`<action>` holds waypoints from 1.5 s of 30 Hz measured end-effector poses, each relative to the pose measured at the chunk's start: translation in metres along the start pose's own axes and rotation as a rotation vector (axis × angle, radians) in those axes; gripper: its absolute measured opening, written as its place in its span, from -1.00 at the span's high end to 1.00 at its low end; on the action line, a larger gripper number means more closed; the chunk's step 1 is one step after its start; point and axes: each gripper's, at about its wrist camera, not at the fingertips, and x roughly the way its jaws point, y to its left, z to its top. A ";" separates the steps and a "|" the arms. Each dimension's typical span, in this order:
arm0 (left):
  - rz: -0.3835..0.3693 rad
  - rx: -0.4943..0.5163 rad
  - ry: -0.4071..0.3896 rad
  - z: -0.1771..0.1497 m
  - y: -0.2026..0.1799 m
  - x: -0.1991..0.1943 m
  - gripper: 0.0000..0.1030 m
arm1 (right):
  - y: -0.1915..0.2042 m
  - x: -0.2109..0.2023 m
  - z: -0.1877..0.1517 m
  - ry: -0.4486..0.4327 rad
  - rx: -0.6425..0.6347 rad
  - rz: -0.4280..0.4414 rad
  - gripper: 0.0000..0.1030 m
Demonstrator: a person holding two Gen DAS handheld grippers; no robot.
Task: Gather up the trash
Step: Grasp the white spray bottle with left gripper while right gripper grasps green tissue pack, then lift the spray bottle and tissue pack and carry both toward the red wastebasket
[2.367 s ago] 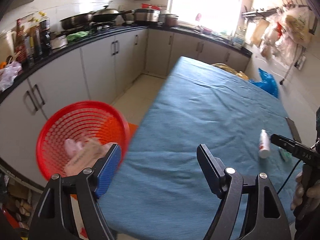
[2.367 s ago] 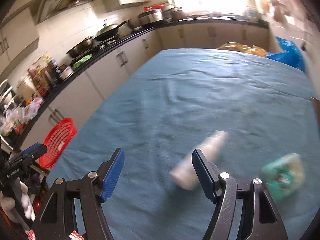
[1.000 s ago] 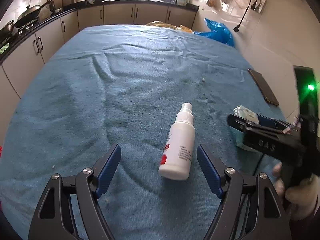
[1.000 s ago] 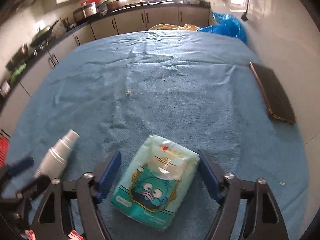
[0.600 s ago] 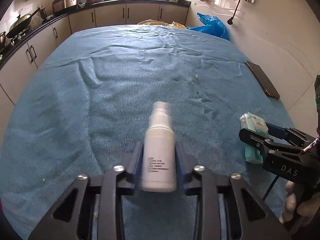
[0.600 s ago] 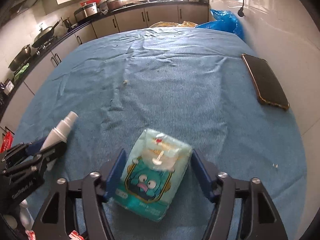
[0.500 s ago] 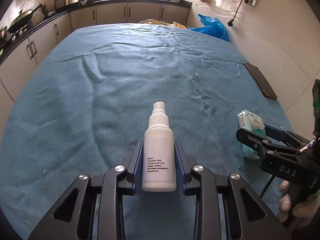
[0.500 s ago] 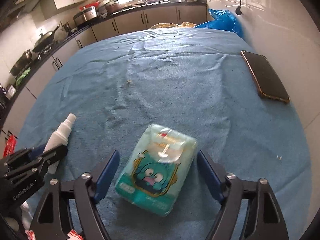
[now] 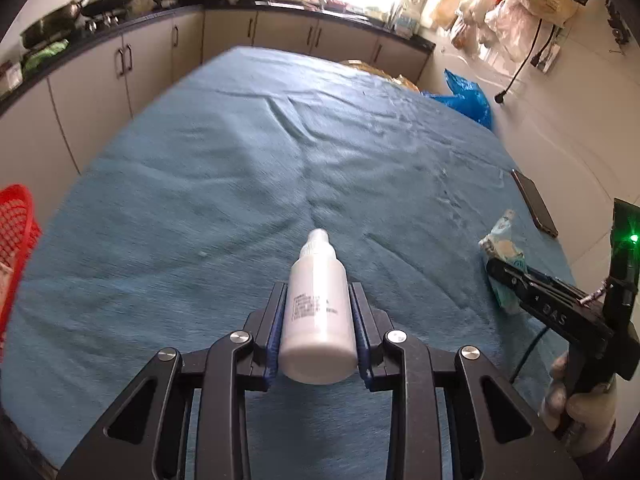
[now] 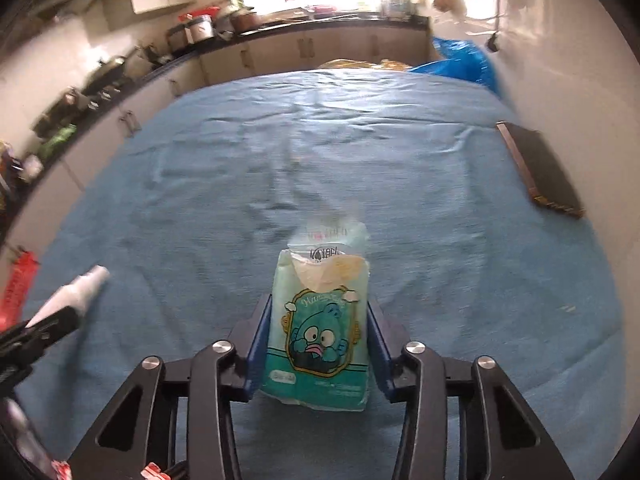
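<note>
A: Taking the blue cloth (image 9: 240,184) as the mark, what sits at its left edge?

B: The red basket (image 9: 16,224), just off that edge. The left wrist view shows its mesh wall; the right wrist view catches only a red sliver.

A: And over the cloth's near middle?

B: The left gripper (image 9: 319,328), jaws narrowed onto the white spray bottle (image 9: 318,308), nozzle pointing away. Right of it, the right gripper (image 10: 320,344) clamps the teal tissue pack (image 10: 320,332), cartoon face up. Only the right view shows that face; the left view sees the pack edge-on.

A: Far right of the cloth?

B: A dark phone (image 10: 540,168) on the cloth's right border.

A: What has changed?

B: Half a second ago the right jaws stood wide around the pack lying on the cloth; now they grip it. The bottle was already held, and the basket has come into sight.
</note>
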 end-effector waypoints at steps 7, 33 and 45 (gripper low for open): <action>-0.013 -0.036 -0.009 -0.001 0.019 -0.004 0.43 | 0.033 0.001 -0.011 0.017 -0.049 0.066 0.03; -0.092 -0.098 -0.005 -0.020 0.033 -0.003 0.44 | 0.059 0.000 -0.028 0.024 -0.114 -0.022 0.01; -0.088 -0.145 -0.093 -0.022 0.055 -0.044 0.44 | 0.080 -0.022 -0.038 -0.012 -0.110 0.109 0.13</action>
